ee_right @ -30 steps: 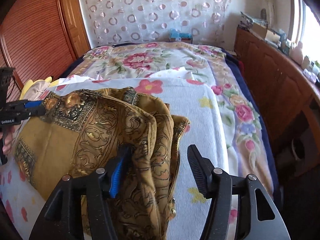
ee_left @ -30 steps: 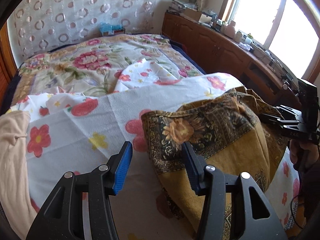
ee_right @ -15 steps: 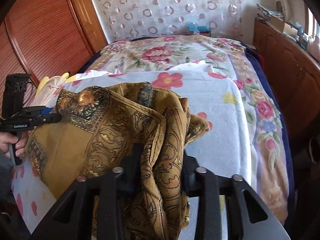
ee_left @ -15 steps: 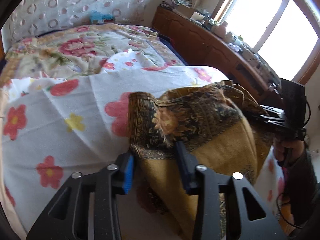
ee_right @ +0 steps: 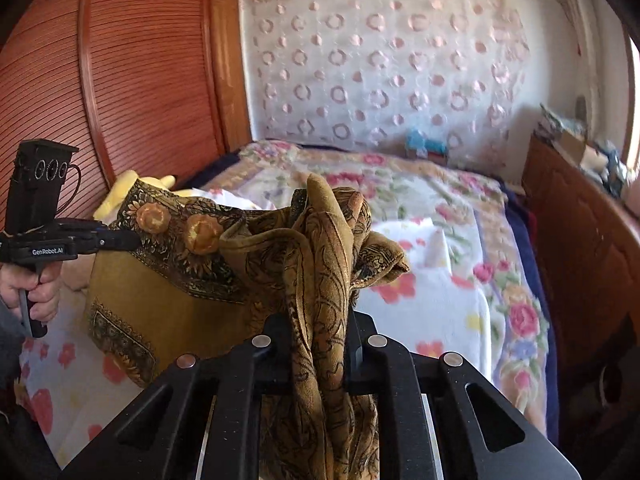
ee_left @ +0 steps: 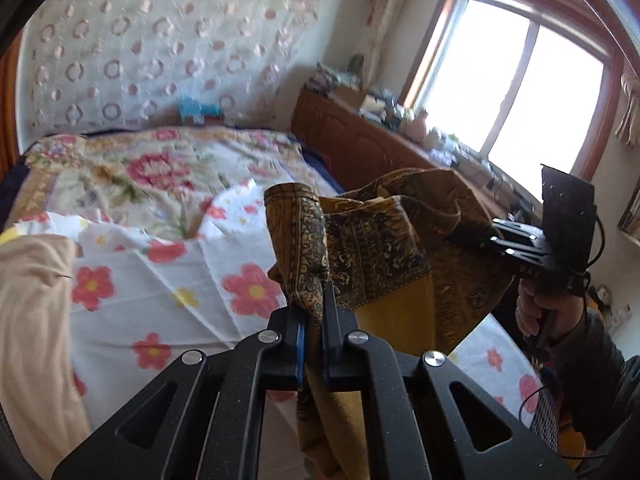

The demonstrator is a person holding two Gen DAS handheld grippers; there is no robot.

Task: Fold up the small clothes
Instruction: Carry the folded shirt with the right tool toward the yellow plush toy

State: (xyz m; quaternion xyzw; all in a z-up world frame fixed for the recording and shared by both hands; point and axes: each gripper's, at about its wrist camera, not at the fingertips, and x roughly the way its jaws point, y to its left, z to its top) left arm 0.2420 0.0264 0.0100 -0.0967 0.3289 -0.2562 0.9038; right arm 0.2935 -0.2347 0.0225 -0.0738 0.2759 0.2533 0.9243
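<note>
**Both Claws Clamped on Scarf Above Bed**

While the mustard patterned scarf (ee_left: 384,248) hung in the air between the two tools, each claw gripped one bunched part of it. In the left wrist view, the left claw (ee_left: 314,320) had its jaws drawn almost together, with a rolled edge of the scarf pinched between them and standing up above the fingertips. The rest of the fabric ran rightward to the right claw (ee_left: 480,236), which was clamped on the opposite end, with the person's right hand (ee_left: 540,312) wrapped around its grip.

In the right wrist view, the right claw (ee_right: 318,320) was likewise closed on a thick twisted bundle of the scarf (ee_right: 180,280), which rose above the jaws and trailed down below them. The left claw (ee_right: 120,240) held the far corner at the flowered border, with the left hand (ee_right: 36,292) on its handle.

The scarf sagged between both grip points and hung above the white flowered sheet (ee_left: 192,280) spread over the bed (ee_right: 440,200). A beige garment (ee_left: 32,320) lay at the left edge of the sheet. A wooden cabinet (ee_left: 360,144) stood beside the bed under the window (ee_left: 512,92).
</note>
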